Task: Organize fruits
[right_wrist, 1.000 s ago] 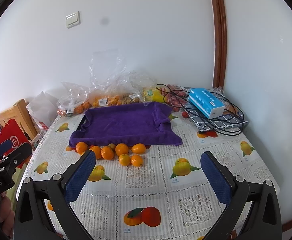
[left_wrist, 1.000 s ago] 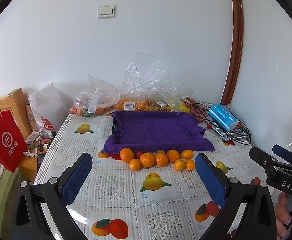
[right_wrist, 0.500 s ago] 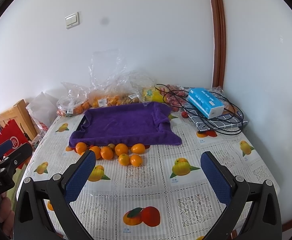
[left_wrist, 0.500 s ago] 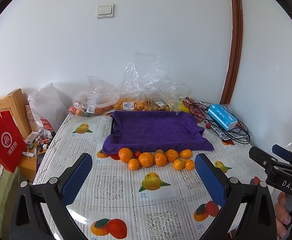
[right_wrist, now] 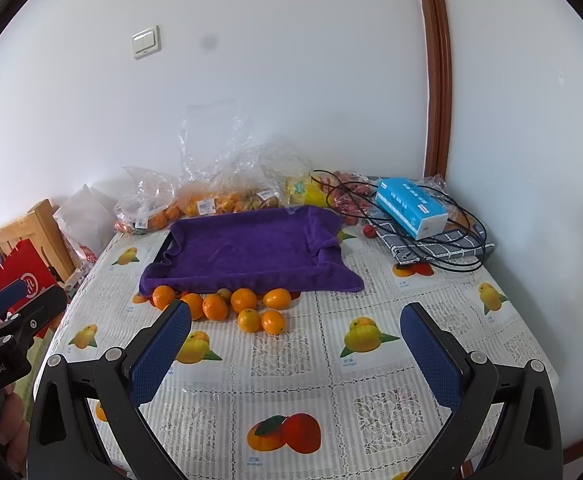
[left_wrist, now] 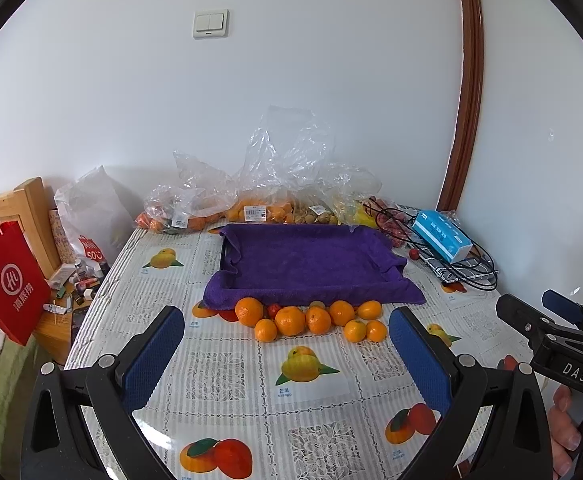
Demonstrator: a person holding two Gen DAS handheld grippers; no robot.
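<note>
Several oranges (left_wrist: 290, 320) lie in a cluster on the fruit-print tablecloth, just in front of a tray lined with a purple towel (left_wrist: 307, 264). The cluster (right_wrist: 243, 300) and the purple-towel tray (right_wrist: 247, 252) also show in the right wrist view. A small red fruit (left_wrist: 272, 311) sits among the oranges. My left gripper (left_wrist: 287, 340) is open and empty, above the table short of the oranges. My right gripper (right_wrist: 295, 340) is open and empty, to the right of the cluster. Each gripper shows at the edge of the other's view.
Clear plastic bags of fruit (left_wrist: 251, 204) stand against the back wall. A blue tissue box (left_wrist: 441, 235) on a checked cloth with black cables (right_wrist: 439, 248) lies at the back right. A red paper bag (left_wrist: 5, 280) and wooden furniture (left_wrist: 19, 208) stand left of the table.
Both grippers have drifted very slightly; the table scene sits a little lower in the left view. Nothing was grasped or moved.
</note>
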